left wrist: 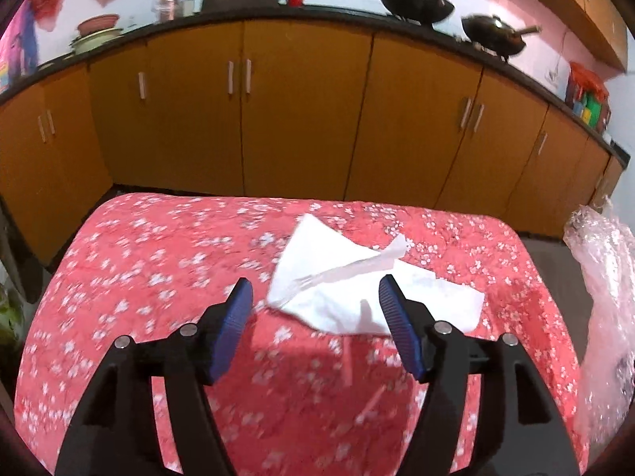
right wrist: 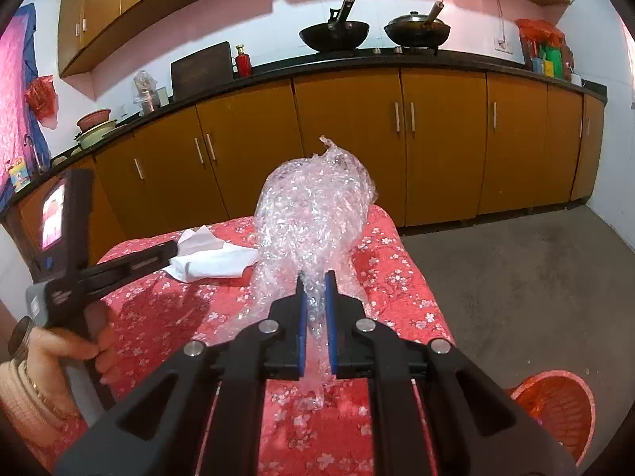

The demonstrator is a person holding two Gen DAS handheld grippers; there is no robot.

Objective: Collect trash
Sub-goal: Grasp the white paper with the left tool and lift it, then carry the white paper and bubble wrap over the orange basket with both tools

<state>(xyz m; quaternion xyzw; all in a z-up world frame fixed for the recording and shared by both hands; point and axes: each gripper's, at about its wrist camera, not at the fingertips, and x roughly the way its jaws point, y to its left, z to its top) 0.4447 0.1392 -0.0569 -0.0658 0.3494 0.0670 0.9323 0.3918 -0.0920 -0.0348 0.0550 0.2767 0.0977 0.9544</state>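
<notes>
A white tissue (left wrist: 341,277) lies crumpled on the red flowered tablecloth (left wrist: 158,261), just ahead of and between the tips of my left gripper (left wrist: 315,291), which is open and empty. The tissue also shows in the right wrist view (right wrist: 214,256), with the left gripper (right wrist: 170,252) reaching to it. My right gripper (right wrist: 316,277) is shut on a wad of clear bubble wrap (right wrist: 313,206) and holds it above the table's right side. The bubble wrap shows at the right edge of the left wrist view (left wrist: 603,297).
An orange-red plastic basket (right wrist: 555,404) stands on the grey floor to the right of the table. Orange cabinets (left wrist: 301,111) with a black counter run behind the table, carrying woks (right wrist: 333,33), bowls and bottles.
</notes>
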